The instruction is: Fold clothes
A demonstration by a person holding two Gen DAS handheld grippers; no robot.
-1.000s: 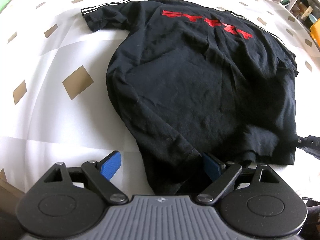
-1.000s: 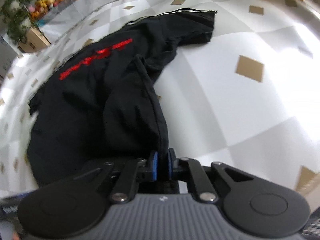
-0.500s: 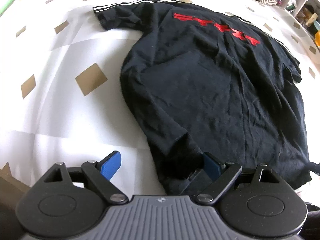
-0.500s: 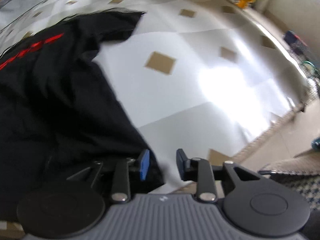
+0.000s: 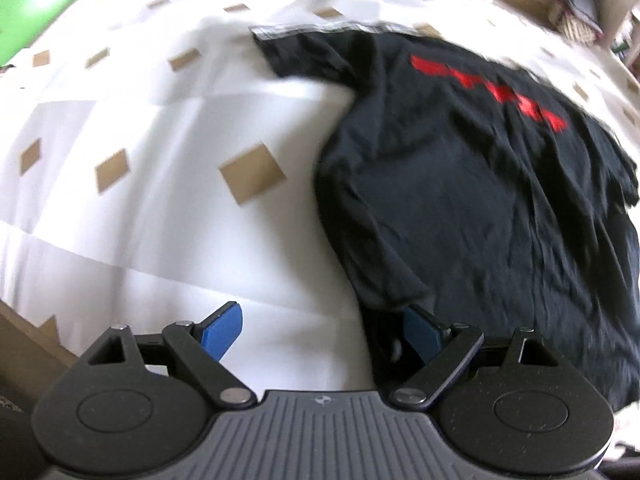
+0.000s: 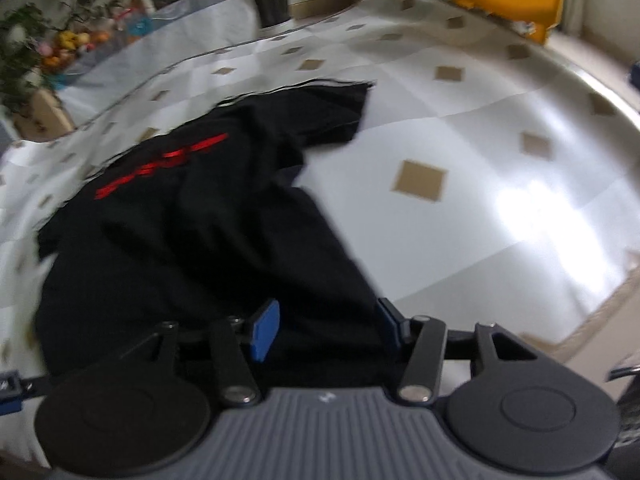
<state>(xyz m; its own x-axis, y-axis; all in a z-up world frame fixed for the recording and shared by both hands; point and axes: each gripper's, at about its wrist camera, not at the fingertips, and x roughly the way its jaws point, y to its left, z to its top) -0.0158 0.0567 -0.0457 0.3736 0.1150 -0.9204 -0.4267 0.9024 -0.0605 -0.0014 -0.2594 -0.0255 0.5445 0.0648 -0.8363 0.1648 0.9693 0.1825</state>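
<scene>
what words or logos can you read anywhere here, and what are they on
Red print across the black t-shirt: a row of red marks, too blurred to read in either view.
Small pale emblem on the grey body of the left gripper: a mark, no letters legible.
Small pale emblem on the grey body of the right gripper: likewise not readable.
Nothing else carries readable text.

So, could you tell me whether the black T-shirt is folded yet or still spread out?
Spread out, not folded: the black T-shirt lies open on the sheet, wrinkled, red print and one sleeve showing.
</scene>
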